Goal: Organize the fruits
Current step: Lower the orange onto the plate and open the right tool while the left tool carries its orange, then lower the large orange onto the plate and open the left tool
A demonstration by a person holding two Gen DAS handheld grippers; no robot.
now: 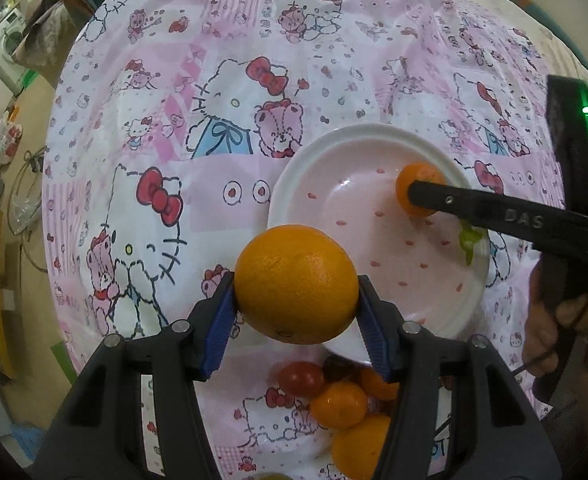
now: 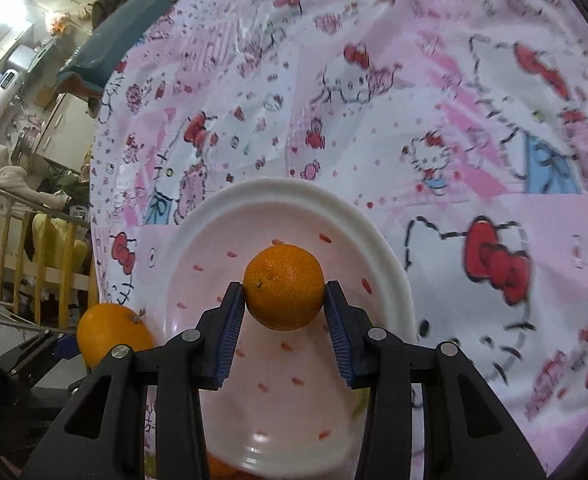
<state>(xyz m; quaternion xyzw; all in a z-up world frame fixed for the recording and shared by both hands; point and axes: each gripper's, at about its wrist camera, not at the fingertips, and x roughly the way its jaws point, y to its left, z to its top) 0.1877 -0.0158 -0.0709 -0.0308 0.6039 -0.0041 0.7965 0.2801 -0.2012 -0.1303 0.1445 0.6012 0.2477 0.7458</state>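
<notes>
My left gripper [image 1: 296, 292] is shut on a large orange [image 1: 295, 284], held at the near-left rim of the white plate with pink speckles [image 1: 313, 152]. My right gripper [image 2: 285, 294] is shut on a small mandarin [image 2: 284, 286] and holds it over the plate [image 2: 373, 236]. In the left wrist view the right gripper reaches in from the right with the mandarin [image 1: 417, 188] over the plate's far right part. The large orange also shows in the right wrist view [image 2: 110, 330], at the plate's left edge.
Several loose fruits lie on the tablecloth below the left gripper: mandarins [image 1: 339, 404], a red tomato [image 1: 301, 378] and a dark fruit [image 1: 337, 366]. The round table has a pink cartoon-cat cloth [image 1: 214, 128]. Room clutter lies beyond the table's left edge.
</notes>
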